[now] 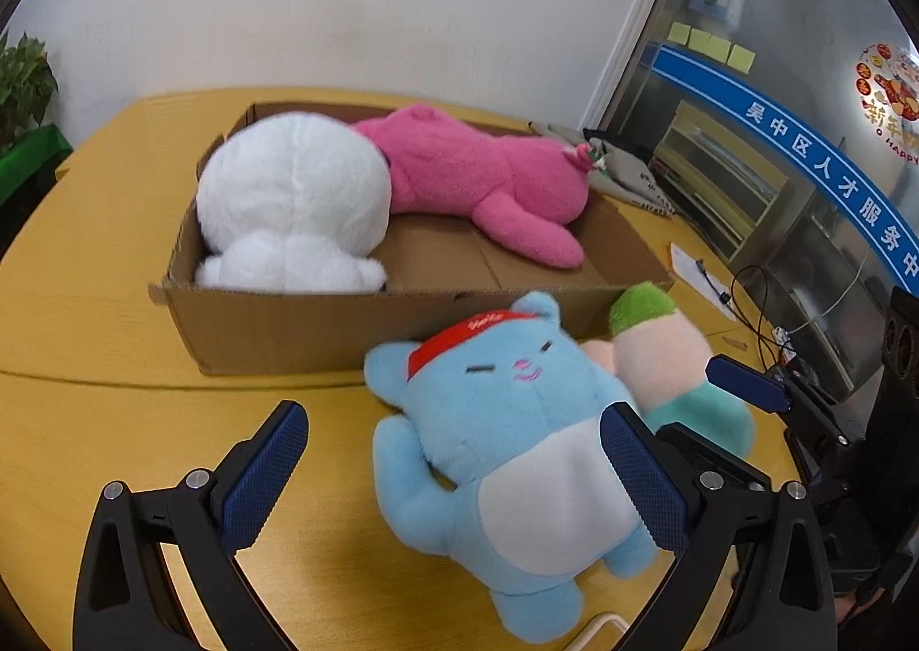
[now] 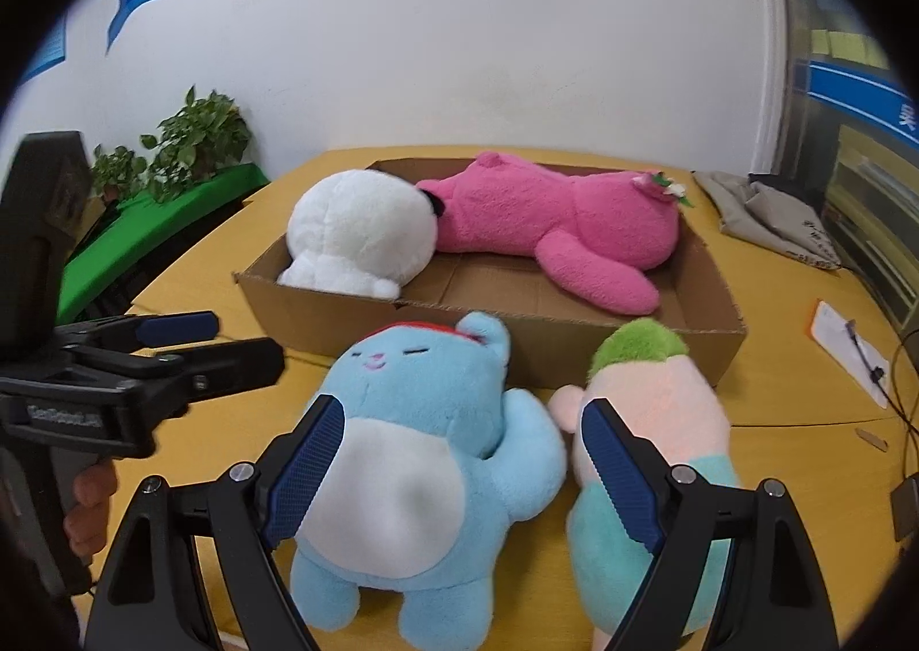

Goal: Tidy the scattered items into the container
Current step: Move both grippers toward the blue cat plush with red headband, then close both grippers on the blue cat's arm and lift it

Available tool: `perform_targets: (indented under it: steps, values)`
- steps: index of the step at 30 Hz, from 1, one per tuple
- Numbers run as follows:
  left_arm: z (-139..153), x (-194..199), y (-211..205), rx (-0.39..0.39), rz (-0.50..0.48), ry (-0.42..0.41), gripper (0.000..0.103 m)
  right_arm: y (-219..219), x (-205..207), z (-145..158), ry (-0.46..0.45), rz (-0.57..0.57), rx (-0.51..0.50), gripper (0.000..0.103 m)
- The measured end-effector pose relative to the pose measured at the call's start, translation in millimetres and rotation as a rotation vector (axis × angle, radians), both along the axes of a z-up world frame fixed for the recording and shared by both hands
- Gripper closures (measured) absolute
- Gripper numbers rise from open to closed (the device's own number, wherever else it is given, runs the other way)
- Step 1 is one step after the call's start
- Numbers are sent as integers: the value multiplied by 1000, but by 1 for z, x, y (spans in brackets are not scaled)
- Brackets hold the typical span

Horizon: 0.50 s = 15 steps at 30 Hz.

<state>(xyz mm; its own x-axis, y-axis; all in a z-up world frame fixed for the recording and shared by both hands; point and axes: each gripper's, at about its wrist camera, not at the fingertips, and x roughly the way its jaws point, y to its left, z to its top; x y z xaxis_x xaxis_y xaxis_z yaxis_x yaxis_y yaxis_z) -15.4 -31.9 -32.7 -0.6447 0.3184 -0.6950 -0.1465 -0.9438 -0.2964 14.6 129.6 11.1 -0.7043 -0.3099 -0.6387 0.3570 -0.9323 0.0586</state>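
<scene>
A shallow cardboard box [image 1: 321, 326] [image 2: 321, 315] sits on the yellow table and holds a white plush [image 1: 293, 203] [image 2: 359, 234] and a pink plush [image 1: 482, 174] [image 2: 551, 214]. A blue bear plush with a red cap [image 1: 505, 421] [image 2: 425, 438] lies on its back in front of the box. A pink, green and teal plush [image 1: 666, 358] [image 2: 660, 409] lies at its right side. My left gripper [image 1: 454, 467] is open, above the table at the bear's left. My right gripper [image 2: 459, 455] is open, its jaws on either side of the bear's belly.
The yellow table [image 1: 86, 306] [image 2: 195, 283] carries a grey cloth bag [image 1: 632, 174] [image 2: 769, 220], a paper sheet [image 1: 701, 272] [image 2: 850, 346] and cables [image 1: 758, 306] on the right. Potted plants [image 2: 189, 145] stand on a green surface at the left. A glass partition [image 1: 775, 134] stands to the right.
</scene>
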Motion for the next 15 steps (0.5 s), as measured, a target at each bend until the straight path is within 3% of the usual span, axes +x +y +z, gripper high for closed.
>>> perform_targets:
  steps: [7, 10, 15]
  values:
    - [-33, -4, -19, 15, 15, -78, 0, -26, -9, -41, -132, 129, -22, 20]
    - [-42, -5, -26, 26, 20, -92, 0, -33, -9, -52, -123, 132, 8, 20]
    - [-52, -4, -48, 79, 32, -107, 0, -36, -7, -47, -174, 304, -182, 23]
